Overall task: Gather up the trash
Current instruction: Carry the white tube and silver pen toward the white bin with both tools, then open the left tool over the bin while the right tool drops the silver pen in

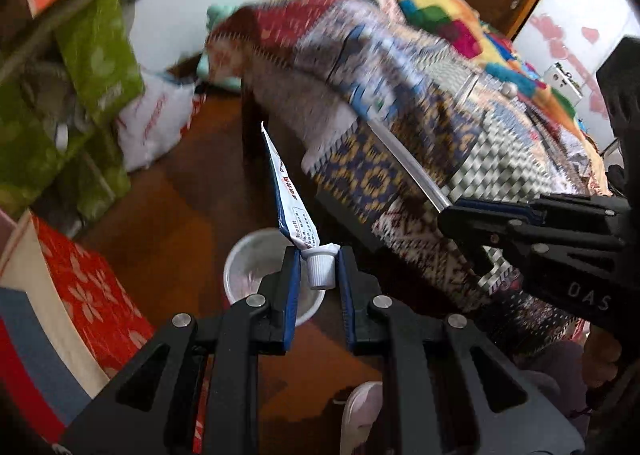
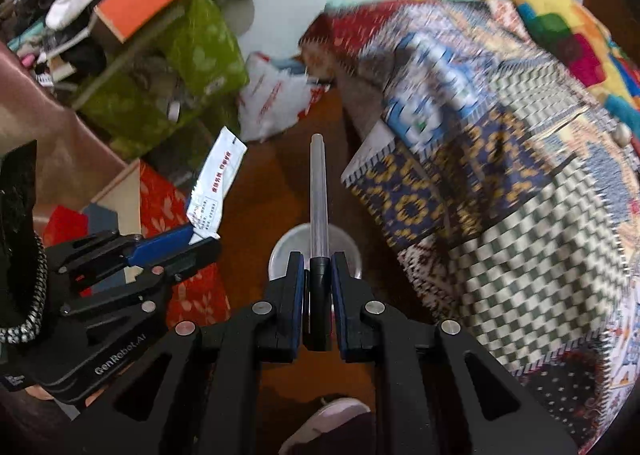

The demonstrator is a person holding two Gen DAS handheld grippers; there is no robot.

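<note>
My left gripper [image 1: 318, 261] is shut on a squeezed white tube [image 1: 289, 195], gripping it at the neck by its white cap, tube pointing up. It hangs above a white waste bin [image 1: 248, 259] on the brown floor. My right gripper [image 2: 318, 261] is shut on a pen [image 2: 319, 195] with a clear barrel and black end, pointing forward over the same bin [image 2: 288, 243]. The right gripper [image 1: 460, 211] shows at the right of the left wrist view with the pen [image 1: 404, 163]. The left gripper [image 2: 200, 239] with the tube [image 2: 218, 179] shows at the left of the right wrist view.
A bed with a patterned patchwork quilt [image 1: 420, 115] fills the right side. Green bags [image 1: 96, 51], a white plastic bag [image 1: 156, 115] and a red floral box [image 1: 84, 287] crowd the left. A shoe [image 1: 360, 411] shows below the grippers.
</note>
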